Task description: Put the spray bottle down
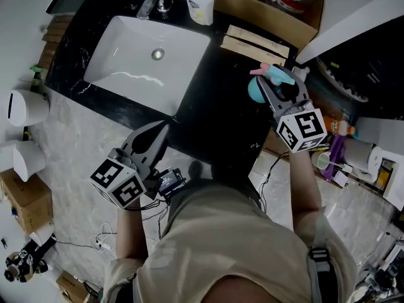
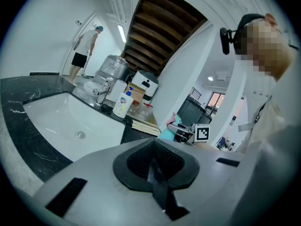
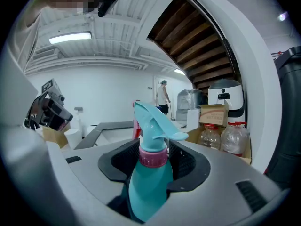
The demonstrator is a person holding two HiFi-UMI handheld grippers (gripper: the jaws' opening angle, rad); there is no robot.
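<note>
Teal spray bottle [image 3: 149, 173] pinched below its collar by the right gripper [image 1: 278, 88], upright over the black counter [image 1: 214, 106], right of the sink [image 1: 126, 55]. Left gripper [image 1: 156, 136] pressed together, empty. Best lowered straight, base flat on counter, before the jaws part.

Countertop [image 1: 218, 115]: black, marbled.
Sink [image 1: 126, 62]: white, inset.
Bottle [image 1: 199, 5]: behind sink's right corner.
Flat packets [image 1: 252, 43]: right of sink.
</note>
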